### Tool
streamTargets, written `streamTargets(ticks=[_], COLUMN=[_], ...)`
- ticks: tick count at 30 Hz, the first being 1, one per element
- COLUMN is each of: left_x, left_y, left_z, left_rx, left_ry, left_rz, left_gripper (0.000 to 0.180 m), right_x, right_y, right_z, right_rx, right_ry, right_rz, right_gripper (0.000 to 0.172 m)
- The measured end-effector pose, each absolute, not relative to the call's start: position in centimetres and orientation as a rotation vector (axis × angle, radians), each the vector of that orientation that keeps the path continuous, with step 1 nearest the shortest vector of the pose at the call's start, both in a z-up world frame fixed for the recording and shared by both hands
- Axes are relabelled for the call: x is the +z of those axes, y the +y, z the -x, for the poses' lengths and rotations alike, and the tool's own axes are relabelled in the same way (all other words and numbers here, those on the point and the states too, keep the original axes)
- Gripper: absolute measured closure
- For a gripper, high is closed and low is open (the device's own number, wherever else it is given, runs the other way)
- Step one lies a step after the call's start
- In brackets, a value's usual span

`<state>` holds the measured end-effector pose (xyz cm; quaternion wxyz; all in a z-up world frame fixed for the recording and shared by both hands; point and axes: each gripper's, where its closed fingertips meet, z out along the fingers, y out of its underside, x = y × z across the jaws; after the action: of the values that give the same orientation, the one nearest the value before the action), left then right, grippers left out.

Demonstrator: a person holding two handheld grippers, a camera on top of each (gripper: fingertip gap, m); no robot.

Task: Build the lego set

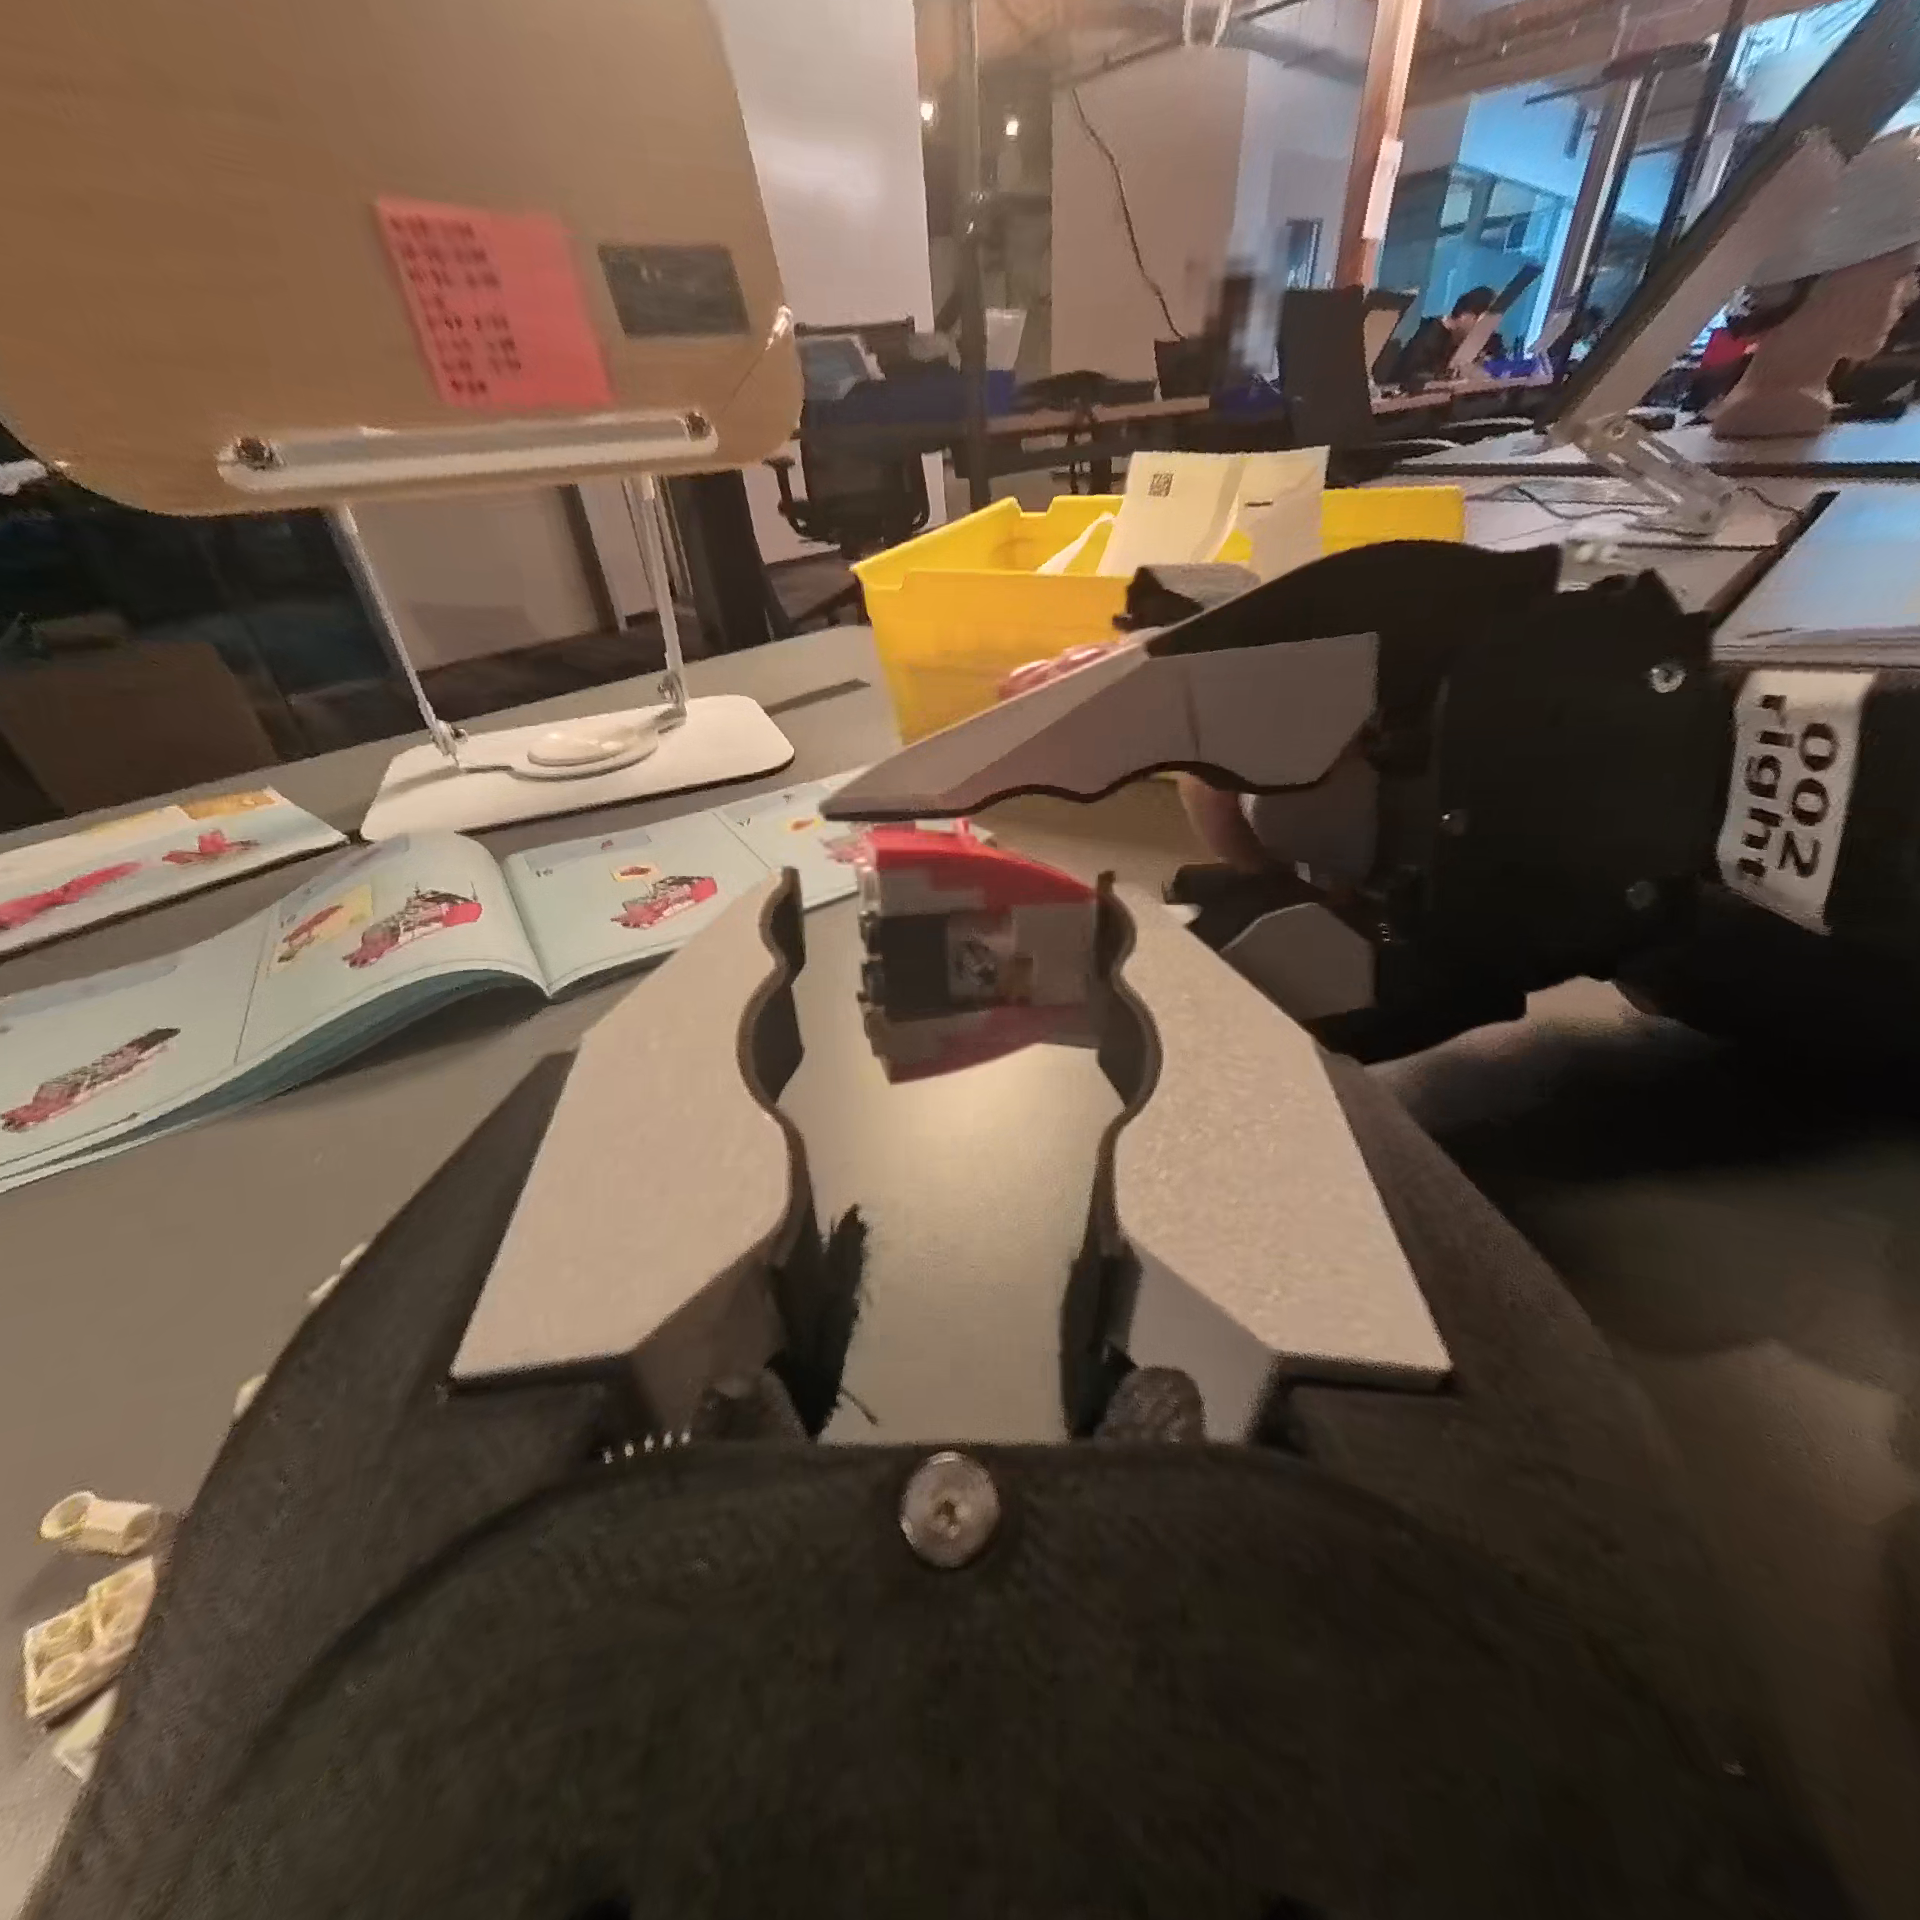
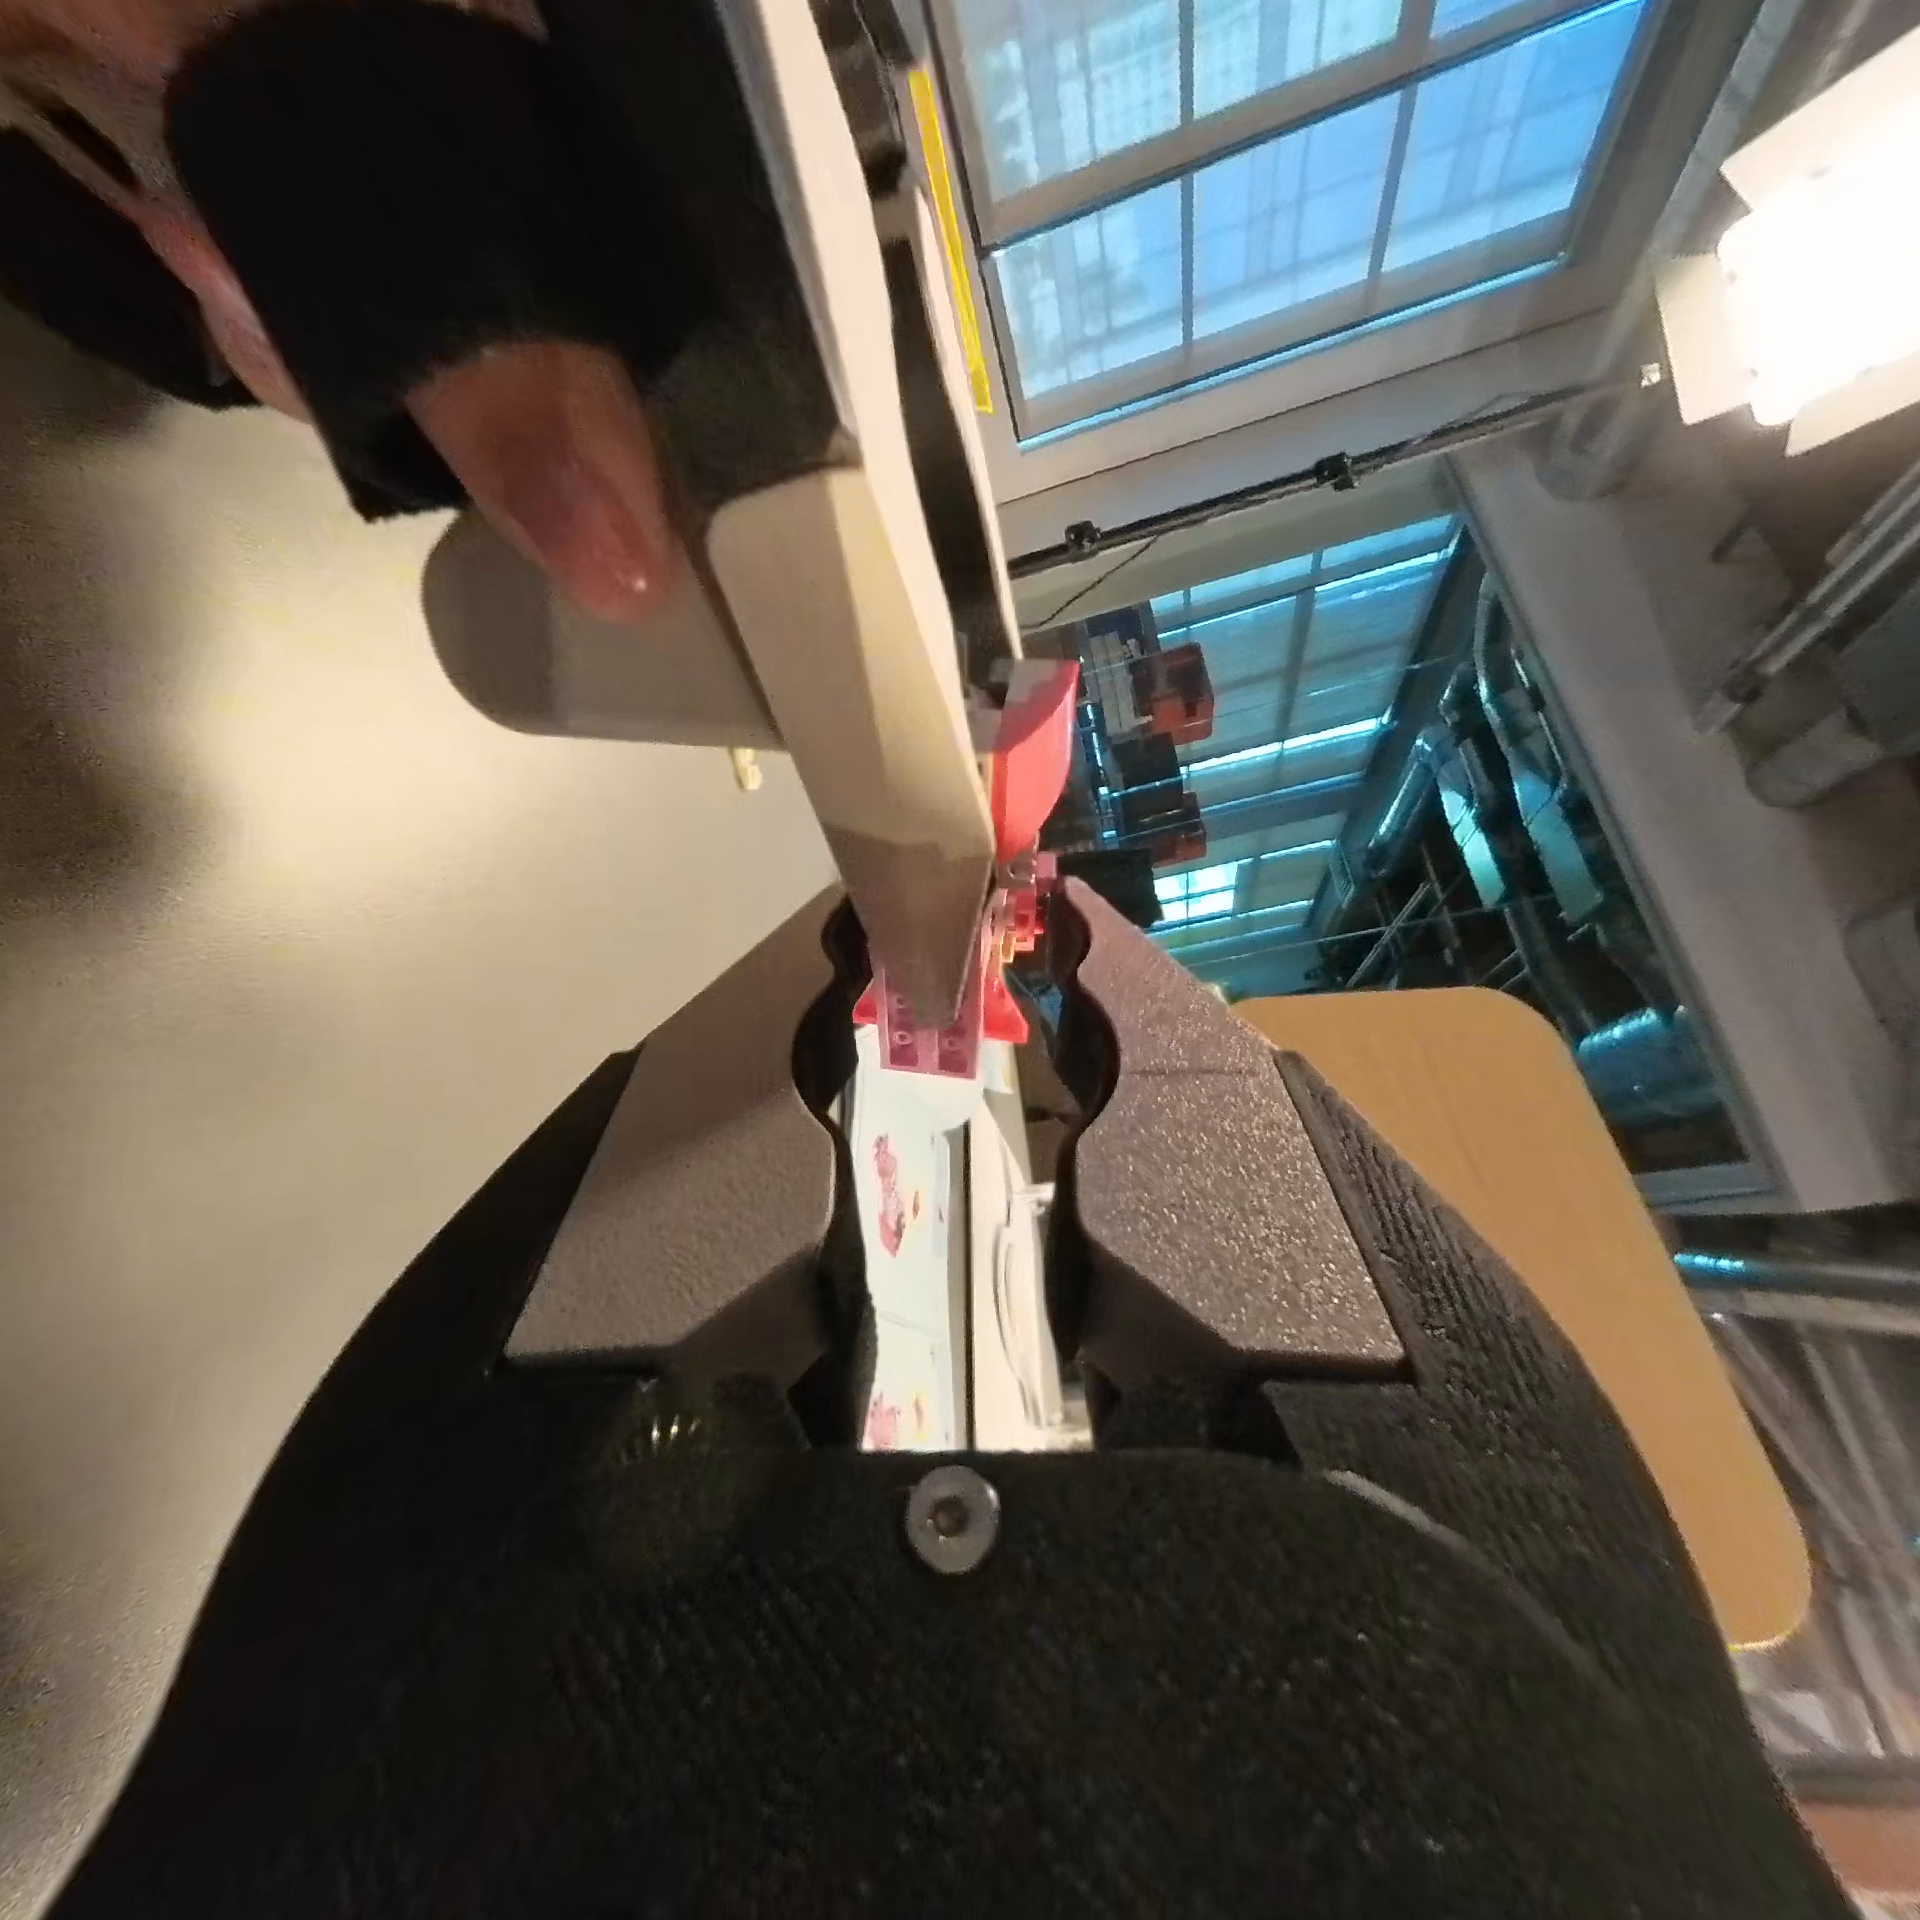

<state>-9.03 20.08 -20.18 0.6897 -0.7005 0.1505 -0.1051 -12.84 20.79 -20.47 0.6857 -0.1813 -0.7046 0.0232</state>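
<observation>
Right gripper (image 2: 951, 935) clamped a red-and-grey brick model (image 1: 977, 956) above the grey table (image 1: 208, 1299); left gripper (image 1: 945, 914) stood released around it, one finger touching; a steady, even squeeze looked wise; a white label (image 1: 1787, 800) and pink note (image 1: 488, 301) bore writing.

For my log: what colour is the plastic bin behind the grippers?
Yellow: the bin shows best in the left wrist view, with pale paper bags inside.

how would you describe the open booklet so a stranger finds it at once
Start at the wooden-backed stand with a white base on the grey table. Just before it lies the pale blue instruction booklet, open flat, its pages picturing red models, unlike the single sheet beside it.
</observation>
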Motion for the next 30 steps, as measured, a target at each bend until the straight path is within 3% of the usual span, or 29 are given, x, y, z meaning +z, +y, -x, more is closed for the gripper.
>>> streamTargets(ticks=[5,30], left_x=[-20.62,-20.26], left_y=[20.18,20.09], left_z=[8.72,9.53], left_rx=[-0.231,-0.285], left_ry=[0.359,0.299], left_rz=[1.595,1.582], left_gripper=[0.138,0.140], right_x=[-20.04,-20.33], right_y=[20.66,20.26], right_z=[12.52,12.50], right_rx=[0.051,0.061], right_ry=[-1.564,-1.559], right_rz=[0.400,0.562], right_gripper=[0.138,0.143])
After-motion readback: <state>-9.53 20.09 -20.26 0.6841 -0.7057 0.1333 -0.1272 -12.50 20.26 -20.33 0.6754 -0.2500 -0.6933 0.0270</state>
